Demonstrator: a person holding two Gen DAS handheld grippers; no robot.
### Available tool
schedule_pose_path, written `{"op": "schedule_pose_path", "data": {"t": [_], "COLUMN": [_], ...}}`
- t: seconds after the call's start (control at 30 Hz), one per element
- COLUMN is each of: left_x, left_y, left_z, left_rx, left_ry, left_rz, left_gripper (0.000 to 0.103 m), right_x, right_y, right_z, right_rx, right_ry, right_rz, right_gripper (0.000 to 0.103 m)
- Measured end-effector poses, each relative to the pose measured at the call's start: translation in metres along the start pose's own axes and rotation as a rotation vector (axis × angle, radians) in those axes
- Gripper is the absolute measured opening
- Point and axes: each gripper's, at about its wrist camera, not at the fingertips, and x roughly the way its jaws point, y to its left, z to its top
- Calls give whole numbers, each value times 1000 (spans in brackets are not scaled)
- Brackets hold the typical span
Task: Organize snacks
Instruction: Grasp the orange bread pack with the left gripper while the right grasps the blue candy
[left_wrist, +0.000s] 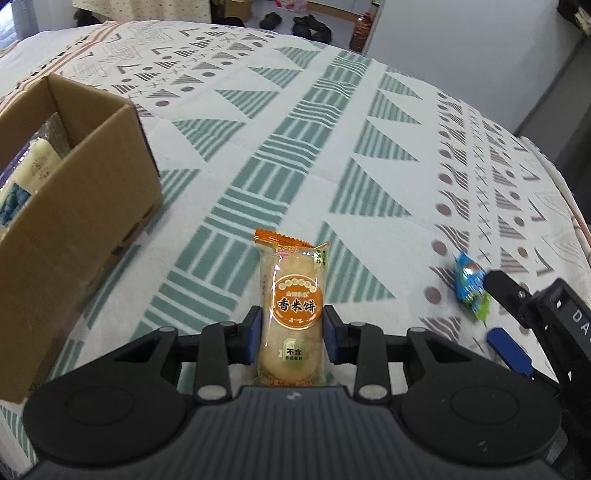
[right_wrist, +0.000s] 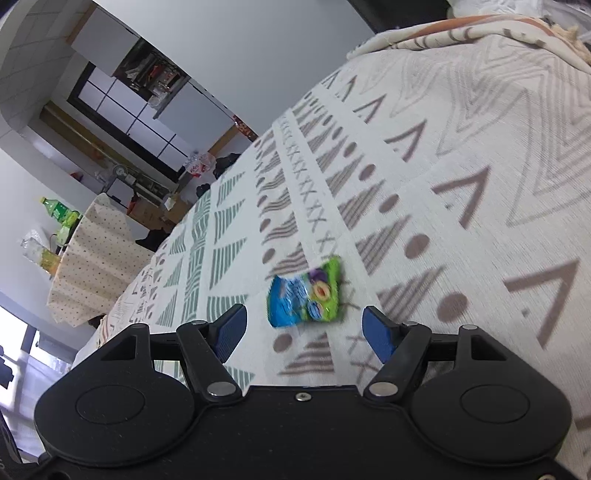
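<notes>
Left gripper (left_wrist: 291, 334), blue-padded jaws closed on glossy oblong rice cracker packet (left_wrist: 291, 310) over woven patterned cloth (left_wrist: 332, 155), corrugated cardboard box (left_wrist: 74, 206) nearby, right gripper (right_wrist: 304, 328) jaws wide, empty, crinkled blue-green candy wrapper (right_wrist: 306, 295) just ahead.

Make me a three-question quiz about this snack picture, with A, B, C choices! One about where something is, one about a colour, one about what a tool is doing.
1. Where is the cardboard box?
A. left of the rice cracker pack
B. right of it
C. on top of it

2. What colours is the small candy packet?
A. red and black
B. blue and green
C. all white

3. What is the left tool doing?
A. hanging open over bare cloth
B. squeezing the rice cracker pack
C. holding the box

Answers:
1 A, the box stands at the left edge of the left view.
2 B, its wrapper shows blue and green.
3 B, both blue pads press the pack's sides.
</notes>
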Motion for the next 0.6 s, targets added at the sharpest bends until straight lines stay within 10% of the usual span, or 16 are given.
{"op": "schedule_pose_path", "data": {"t": [0.47, 0.6], "left_x": [-1, -8], "left_y": [13, 17], "left_z": [13, 14], "left_rx": [-33, -38], "left_ry": [-9, -7], "left_rz": [34, 29], "left_gripper": [33, 33], "right_x": [31, 40], "right_y": [21, 23], "right_z": [5, 6], "right_rx": [-131, -159], "right_ry": [-1, 9], "right_rz": [-55, -71], "right_gripper": [69, 42]}}
